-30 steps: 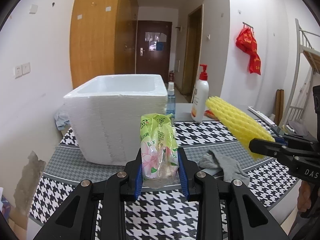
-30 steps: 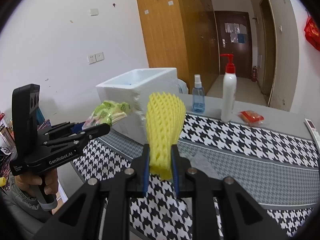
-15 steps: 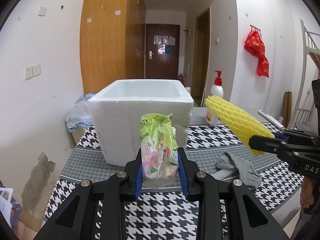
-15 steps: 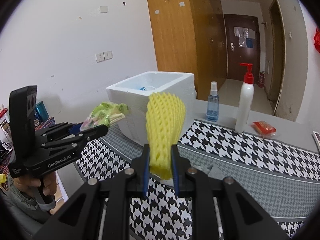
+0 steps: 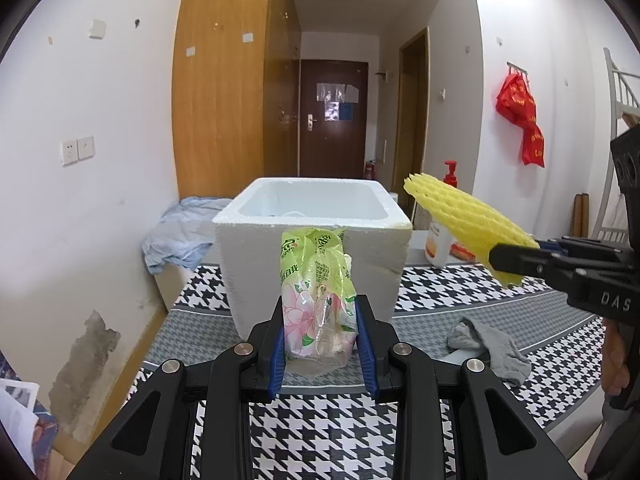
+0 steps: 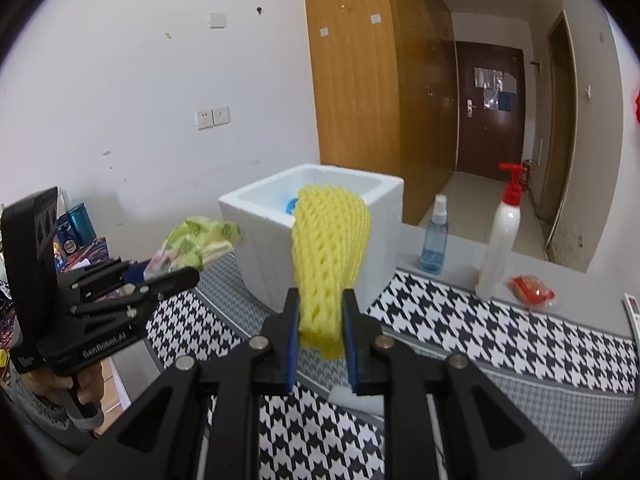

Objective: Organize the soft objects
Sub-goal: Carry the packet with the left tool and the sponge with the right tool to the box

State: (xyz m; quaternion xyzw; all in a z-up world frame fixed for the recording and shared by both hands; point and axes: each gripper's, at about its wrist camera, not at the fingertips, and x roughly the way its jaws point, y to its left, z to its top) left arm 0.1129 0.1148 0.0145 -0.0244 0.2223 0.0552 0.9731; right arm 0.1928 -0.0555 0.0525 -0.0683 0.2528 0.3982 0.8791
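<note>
My left gripper (image 5: 320,340) is shut on a green and pink tissue pack (image 5: 316,292), held upright in front of the white foam box (image 5: 312,256). My right gripper (image 6: 320,340) is shut on a yellow foam net sleeve (image 6: 330,248), held above the table to the right of the box; the sleeve also shows in the left wrist view (image 5: 468,224). The tissue pack also shows in the right wrist view (image 6: 196,240), left of the box (image 6: 320,216). A grey sock (image 5: 492,344) lies on the houndstooth cloth (image 5: 332,432).
A blue spray bottle (image 6: 434,236), a white pump bottle (image 6: 498,240) and a red packet (image 6: 530,288) stand on the grey table edge behind the cloth. A blue garment (image 5: 180,236) lies left of the box by the wall.
Both grippers have risen and moved toward the foam box with their objects still held; the box's open top now shows more in both views.
</note>
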